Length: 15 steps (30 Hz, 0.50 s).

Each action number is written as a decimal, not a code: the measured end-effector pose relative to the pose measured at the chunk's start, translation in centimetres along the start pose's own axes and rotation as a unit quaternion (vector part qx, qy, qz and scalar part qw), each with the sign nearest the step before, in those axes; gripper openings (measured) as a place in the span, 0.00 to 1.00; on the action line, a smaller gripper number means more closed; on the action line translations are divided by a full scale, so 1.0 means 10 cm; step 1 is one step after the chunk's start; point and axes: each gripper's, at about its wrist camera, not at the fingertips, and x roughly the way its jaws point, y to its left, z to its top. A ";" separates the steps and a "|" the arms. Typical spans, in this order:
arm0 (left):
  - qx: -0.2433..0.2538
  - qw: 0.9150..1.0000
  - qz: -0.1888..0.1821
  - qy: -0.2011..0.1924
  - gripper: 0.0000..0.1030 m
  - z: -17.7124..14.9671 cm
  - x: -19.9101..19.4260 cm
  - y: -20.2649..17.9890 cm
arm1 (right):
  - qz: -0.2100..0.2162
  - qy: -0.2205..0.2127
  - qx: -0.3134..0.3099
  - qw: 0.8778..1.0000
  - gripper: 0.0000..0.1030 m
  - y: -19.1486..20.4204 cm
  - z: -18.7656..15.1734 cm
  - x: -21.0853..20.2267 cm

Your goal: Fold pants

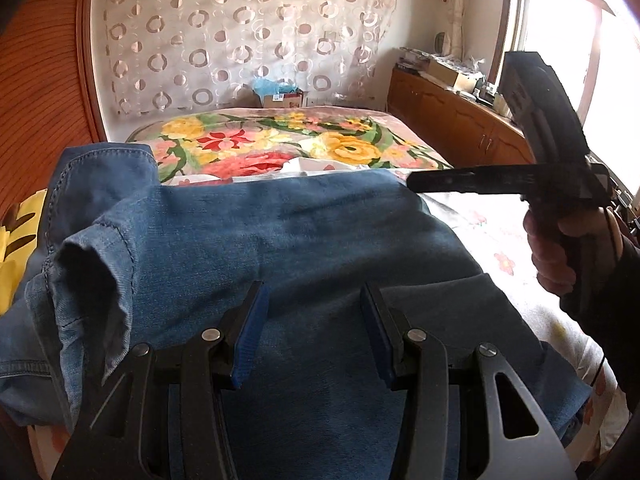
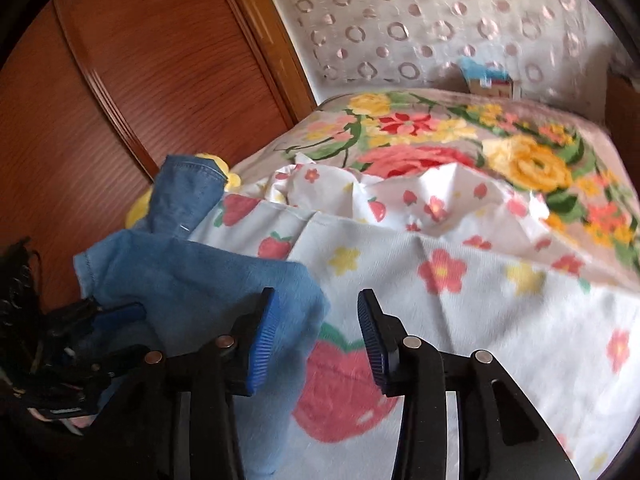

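My left gripper (image 1: 312, 336) open right over jeans (image 1: 280, 232); right gripper (image 2: 316, 340) open, jeans edge at its left finger; left nearer.

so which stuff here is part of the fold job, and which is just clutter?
Job:
- jeans
- left gripper, jaws apart over the denim
- right gripper, jaws apart, nothing between them

Clutter:
- strawberry sheet
- floral blanket
- box by the curtain
- cabinet
- yellow cloth
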 end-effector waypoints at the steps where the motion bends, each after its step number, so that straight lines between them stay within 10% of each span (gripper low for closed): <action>1: 0.002 1.000 0.001 0.001 0.48 0.00 0.00 -0.01 | 0.009 0.004 0.007 1.000 0.41 0.00 -0.02 -0.01; 10: 0.003 1.000 0.001 0.001 0.48 0.00 0.02 -0.02 | 0.012 0.025 0.014 1.000 0.41 0.10 -0.05 0.05; 15: 0.001 1.000 0.000 0.000 0.48 0.00 0.03 -0.02 | 0.038 0.020 0.009 0.999 0.10 0.09 0.08 0.14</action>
